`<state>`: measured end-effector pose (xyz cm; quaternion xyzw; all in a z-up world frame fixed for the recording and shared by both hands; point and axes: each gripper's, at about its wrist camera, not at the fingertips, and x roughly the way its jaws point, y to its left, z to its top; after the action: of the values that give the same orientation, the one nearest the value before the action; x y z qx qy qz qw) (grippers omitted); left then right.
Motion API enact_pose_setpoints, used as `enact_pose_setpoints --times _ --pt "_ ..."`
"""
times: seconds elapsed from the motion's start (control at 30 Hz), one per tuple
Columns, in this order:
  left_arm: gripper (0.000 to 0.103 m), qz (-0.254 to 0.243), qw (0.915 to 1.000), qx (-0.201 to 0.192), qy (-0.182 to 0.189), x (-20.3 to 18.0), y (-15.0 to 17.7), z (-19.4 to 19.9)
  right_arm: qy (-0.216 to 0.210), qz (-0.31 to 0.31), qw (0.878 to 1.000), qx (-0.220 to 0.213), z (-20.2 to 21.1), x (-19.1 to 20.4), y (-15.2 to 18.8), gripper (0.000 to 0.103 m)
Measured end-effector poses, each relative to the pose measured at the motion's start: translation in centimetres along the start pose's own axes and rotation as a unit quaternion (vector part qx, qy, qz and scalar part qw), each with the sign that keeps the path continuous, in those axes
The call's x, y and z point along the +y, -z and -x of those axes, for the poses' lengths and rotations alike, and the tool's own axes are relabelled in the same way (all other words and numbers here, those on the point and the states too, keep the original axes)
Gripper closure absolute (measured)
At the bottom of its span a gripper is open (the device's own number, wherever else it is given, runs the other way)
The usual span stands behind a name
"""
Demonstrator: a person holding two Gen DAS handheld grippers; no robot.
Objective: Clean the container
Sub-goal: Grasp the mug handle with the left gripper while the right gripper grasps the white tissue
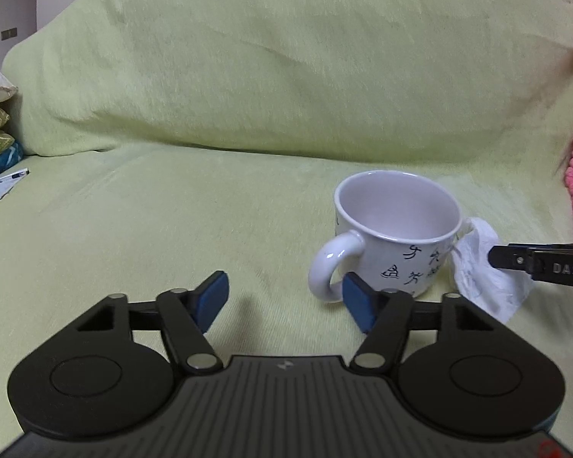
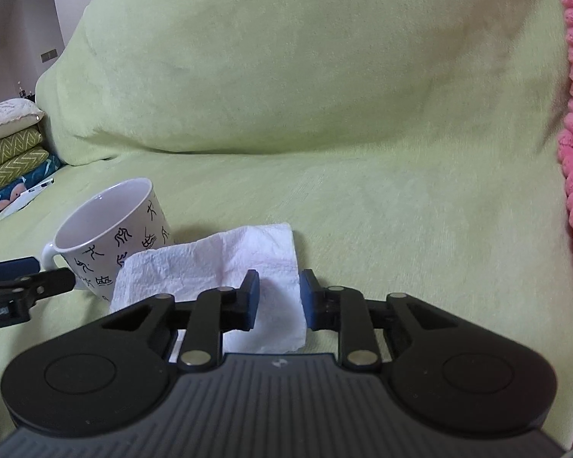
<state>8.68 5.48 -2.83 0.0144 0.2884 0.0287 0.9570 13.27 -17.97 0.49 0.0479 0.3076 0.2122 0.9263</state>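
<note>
- A white mug [image 1: 397, 236] with black figures stands upright on a green sofa cover [image 1: 172, 229].
- Left gripper [image 1: 286, 301], fingers wide apart, sits by the mug's handle.
- Right gripper [image 2: 278, 297], fingers apart, straddles a white tissue [image 2: 217, 267] touching the mug.

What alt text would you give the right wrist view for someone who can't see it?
The open right gripper hovers low over a crumpled white paper towel on a green blanket. A white mug with black figures stands beside the towel, left; the left gripper reaches in at the left edge.
</note>
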Motion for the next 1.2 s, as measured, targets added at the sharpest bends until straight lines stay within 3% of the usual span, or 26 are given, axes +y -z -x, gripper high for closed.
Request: enact_pose_setpoints --times 0.1,0.23,0.37,0.63,0.7,0.77,0.8,0.83,0.9,0.97,1.1,1.2 --pt "0.054 0.007 0.9999 -0.011 0.004 -0.3 -0.3 -0.2 -0.007 -0.006 1.000 0.003 -0.2 -0.3 -0.2 0.102" --pt "0.087 -0.007 0.9998 -0.017 0.012 -1.1 -0.3 -0.3 -0.039 -0.017 0.999 -0.011 0.3 -0.5 -0.5 0.102" --pt "0.088 -0.051 0.9983 -0.026 0.003 -2.1 0.1 -0.5 -0.082 -0.019 0.994 -0.071 3.1 0.5 -1.5 0.102" --pt "0.088 -0.050 0.9984 -0.018 0.018 -1.6 -0.2 -0.5 -0.210 0.002 0.967 -0.146 7.6 4.6 -5.0 0.102" --pt "0.086 -0.052 0.9983 -0.018 0.019 -1.6 -0.2 -0.4 -0.213 0.019 0.965 -0.152 8.2 5.7 -6.8 0.102" --pt "0.083 -0.052 0.9983 -0.017 0.018 -1.5 -0.2 -0.4 -0.185 0.038 0.973 -0.132 8.3 6.1 -8.3 0.099" --pt "0.082 -0.052 0.9983 -0.017 0.019 -1.4 -0.2 -0.5 -0.164 0.044 0.980 -0.103 7.9 5.7 -8.7 0.094" --pt "0.082 -0.049 0.9984 -0.017 0.020 -1.3 -0.2 -0.5 -0.142 0.050 0.986 -0.074 7.5 5.3 -9.0 0.081" --pt "0.082 -0.045 0.9986 -0.015 0.022 -1.3 -0.2 -0.5 -0.084 0.055 0.995 -0.023 6.7 3.9 -8.5 0.071" --pt "0.082 -0.042 0.9987 -0.014 0.025 -1.3 -0.2 -0.3 -0.040 0.021 0.999 0.017 5.7 1.5 -7.1 0.071" --pt "0.082 -0.038 0.9987 -0.010 0.031 -1.1 0.1 0.0 -0.055 -0.076 0.994 0.057 3.5 -2.1 -4.5 0.071" --pt "0.081 -0.036 0.9988 -0.008 0.032 -1.2 0.0 0.1 -0.063 -0.092 0.991 0.077 1.2 -2.6 -3.2 0.071"
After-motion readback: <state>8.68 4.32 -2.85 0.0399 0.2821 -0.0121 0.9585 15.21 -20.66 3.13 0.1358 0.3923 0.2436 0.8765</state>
